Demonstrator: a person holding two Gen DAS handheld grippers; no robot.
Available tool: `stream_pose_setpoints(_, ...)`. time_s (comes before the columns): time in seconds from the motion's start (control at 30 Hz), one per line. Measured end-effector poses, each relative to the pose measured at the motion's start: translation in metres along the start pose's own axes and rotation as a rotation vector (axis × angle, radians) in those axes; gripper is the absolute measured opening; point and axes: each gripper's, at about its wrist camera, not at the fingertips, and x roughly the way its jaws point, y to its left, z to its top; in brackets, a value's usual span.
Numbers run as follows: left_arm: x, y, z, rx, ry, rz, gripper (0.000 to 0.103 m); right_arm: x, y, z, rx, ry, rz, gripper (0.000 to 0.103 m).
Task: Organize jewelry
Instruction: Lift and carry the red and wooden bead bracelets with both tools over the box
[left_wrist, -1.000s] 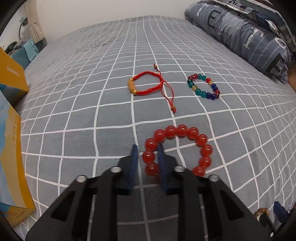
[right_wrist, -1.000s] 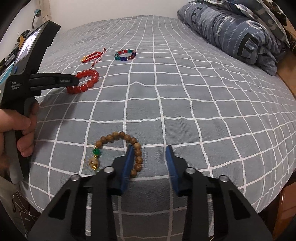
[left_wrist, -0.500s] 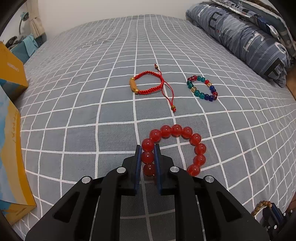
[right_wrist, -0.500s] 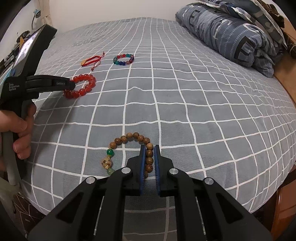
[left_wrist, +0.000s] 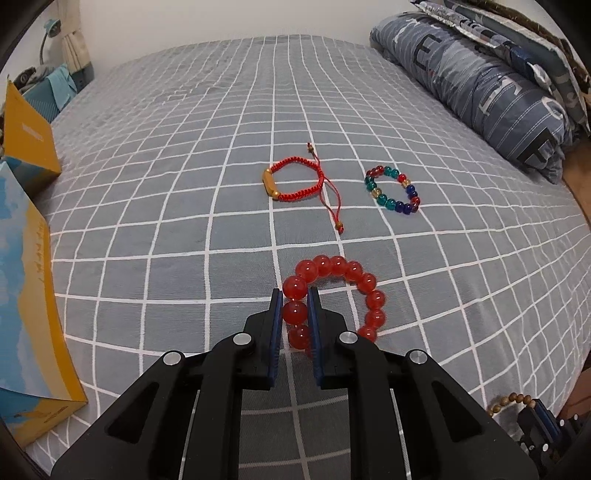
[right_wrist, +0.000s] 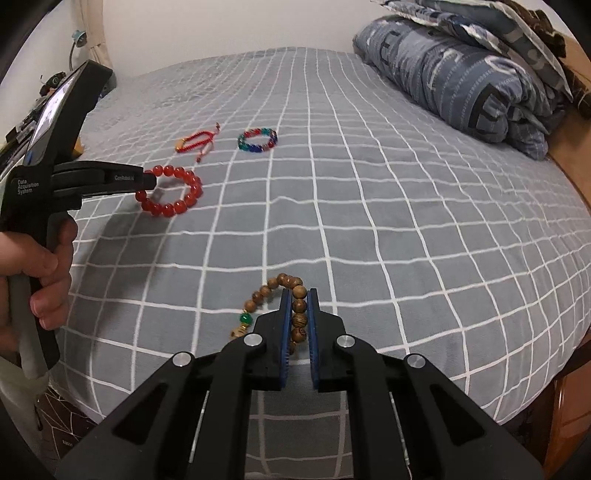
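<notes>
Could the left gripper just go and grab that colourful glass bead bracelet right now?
Probably not yet. The way across the bedspread to the colourful bracelet looks free, but the left gripper is already shut on the red bead bracelet, so it would have to put that down first.

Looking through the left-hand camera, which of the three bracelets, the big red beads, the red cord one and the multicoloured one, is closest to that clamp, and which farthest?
From the left gripper:
1. Big red bead bracelet: clamped in it.
2. Red cord bracelet: farther up the bed, just left of centre.
3. Multicoloured bead bracelet: off to the right, slightly farther; a close call with the cord bracelet.
</notes>
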Motion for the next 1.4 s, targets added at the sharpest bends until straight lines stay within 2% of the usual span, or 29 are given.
stream_pose_setpoints(0.47, -0.045, 0.017, 0.007, -0.013, -0.052, -0.026, 0.013, -0.024, 0.02, 0.019, -0.017, -0.063, 0.029, 0.007)
stream_pose_setpoints(0.93, -0.097, 0.045, 0.012, -0.029, -0.116, -0.016, 0.013, -0.035, 0.039, 0.053, -0.025, -0.101, 0.071, 0.007)
stream_pose_setpoints(1.2, -0.13, 0.074, 0.016, -0.058, -0.164, 0.024, 0.013, -0.042, 0.061, 0.079, -0.039, -0.127, 0.119, 0.007)
stream_pose_setpoints(1.4, -0.163, 0.106, 0.017, -0.091, -0.207, 0.063, 0.013, -0.048, 0.096, 0.107, -0.091, -0.172, 0.156, 0.007)
